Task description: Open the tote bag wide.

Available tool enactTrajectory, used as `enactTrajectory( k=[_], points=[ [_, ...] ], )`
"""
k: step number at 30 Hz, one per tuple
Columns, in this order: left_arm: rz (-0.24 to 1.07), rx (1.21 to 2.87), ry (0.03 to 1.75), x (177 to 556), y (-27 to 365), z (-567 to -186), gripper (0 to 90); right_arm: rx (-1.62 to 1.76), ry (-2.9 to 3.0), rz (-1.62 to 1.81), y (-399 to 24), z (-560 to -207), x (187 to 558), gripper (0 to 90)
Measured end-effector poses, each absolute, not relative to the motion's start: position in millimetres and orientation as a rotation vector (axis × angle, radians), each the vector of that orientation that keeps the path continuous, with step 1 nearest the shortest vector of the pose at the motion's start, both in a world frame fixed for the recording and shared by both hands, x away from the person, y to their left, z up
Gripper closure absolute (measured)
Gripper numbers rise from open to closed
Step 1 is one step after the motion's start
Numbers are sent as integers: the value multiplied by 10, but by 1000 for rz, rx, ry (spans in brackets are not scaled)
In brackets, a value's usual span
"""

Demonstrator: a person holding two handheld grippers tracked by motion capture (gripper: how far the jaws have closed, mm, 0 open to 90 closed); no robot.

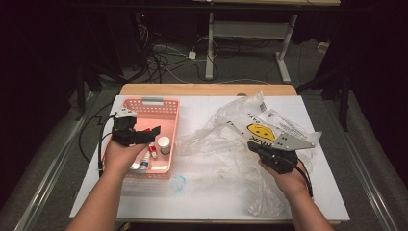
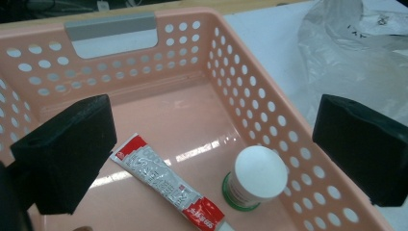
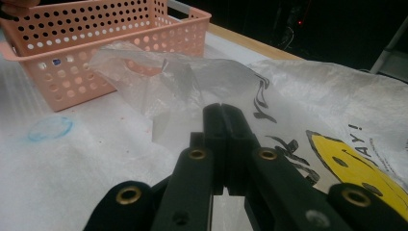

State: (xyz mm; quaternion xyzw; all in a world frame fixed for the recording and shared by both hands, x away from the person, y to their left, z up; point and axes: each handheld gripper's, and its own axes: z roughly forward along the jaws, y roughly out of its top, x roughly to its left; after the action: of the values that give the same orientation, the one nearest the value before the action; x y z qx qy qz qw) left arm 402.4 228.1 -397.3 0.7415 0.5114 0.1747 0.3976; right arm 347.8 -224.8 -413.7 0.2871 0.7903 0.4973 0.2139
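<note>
**Left claw wide over basket, right claw pinching bag**

The left claw (image 1: 144, 132) hangs with its jaws spread wide and empty above the pink basket (image 2: 250, 91), where a red-and-white tube (image 2: 166, 187) and a white-lidded jar (image 2: 255, 175) lie side by side. The right claw (image 3: 223, 113) has its jaws pressed together on the clear plastic bag (image 3: 202, 82) spread over the tabletop (image 1: 192, 192) right of the basket.

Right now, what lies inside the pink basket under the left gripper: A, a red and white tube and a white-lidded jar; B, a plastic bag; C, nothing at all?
A: the left gripper view shows the red and white tube and the white-lidded jar on the floor of the pink basket.
</note>
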Motion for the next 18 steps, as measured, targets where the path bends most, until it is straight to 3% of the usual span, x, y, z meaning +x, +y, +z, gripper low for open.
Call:
enactTrajectory(
  k=[18],
  points=[
    [256, 2062, 1563, 4521, 2325, -4278, 176, 795, 2201, 1375, -2238, -4150, 3482, 900]
  ],
)
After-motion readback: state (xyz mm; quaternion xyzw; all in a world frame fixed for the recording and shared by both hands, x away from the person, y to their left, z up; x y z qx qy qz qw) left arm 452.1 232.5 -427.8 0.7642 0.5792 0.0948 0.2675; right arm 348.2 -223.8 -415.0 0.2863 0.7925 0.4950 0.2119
